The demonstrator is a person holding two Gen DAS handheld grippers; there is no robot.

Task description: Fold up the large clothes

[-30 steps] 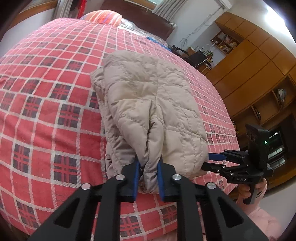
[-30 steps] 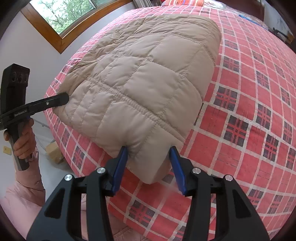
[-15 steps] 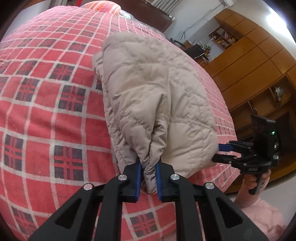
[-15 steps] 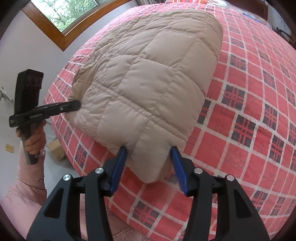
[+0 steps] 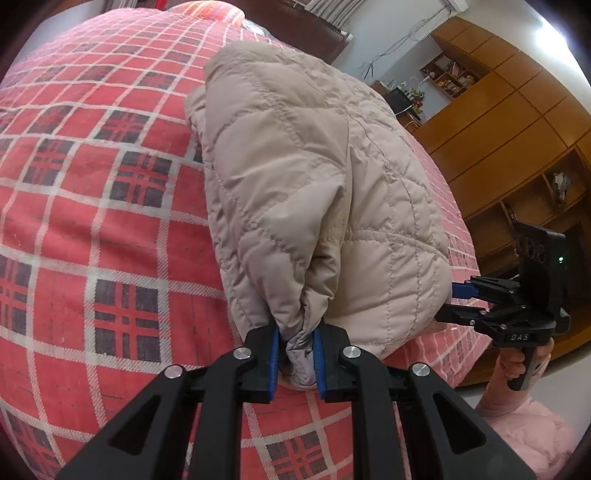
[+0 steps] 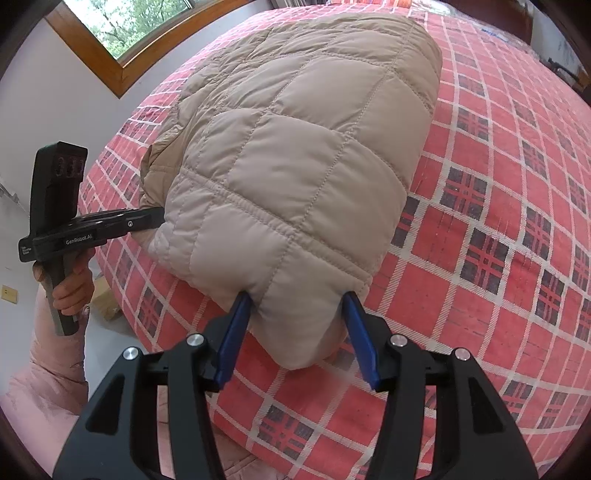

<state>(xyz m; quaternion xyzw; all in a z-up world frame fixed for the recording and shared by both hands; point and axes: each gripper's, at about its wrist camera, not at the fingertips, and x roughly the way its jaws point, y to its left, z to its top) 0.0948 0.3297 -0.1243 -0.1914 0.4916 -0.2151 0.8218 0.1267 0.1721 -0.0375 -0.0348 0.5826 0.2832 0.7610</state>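
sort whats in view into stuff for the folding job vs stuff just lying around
For the job:
beige quilted jacket
left gripper
right gripper
plaid bedspread

Just lying about:
striped pillow
wooden cabinets
window

My left gripper (image 5: 297,363) and right gripper (image 6: 295,332) flank the jacket's (image 6: 295,155) near corners on the bed (image 6: 498,221).

The beige quilted jacket (image 6: 295,162) is smooth, faintly sheeny padded cloth. The red plaid bedspread (image 6: 498,221) looks matt and woven. The cabinets (image 5: 509,122) are glossy wood.
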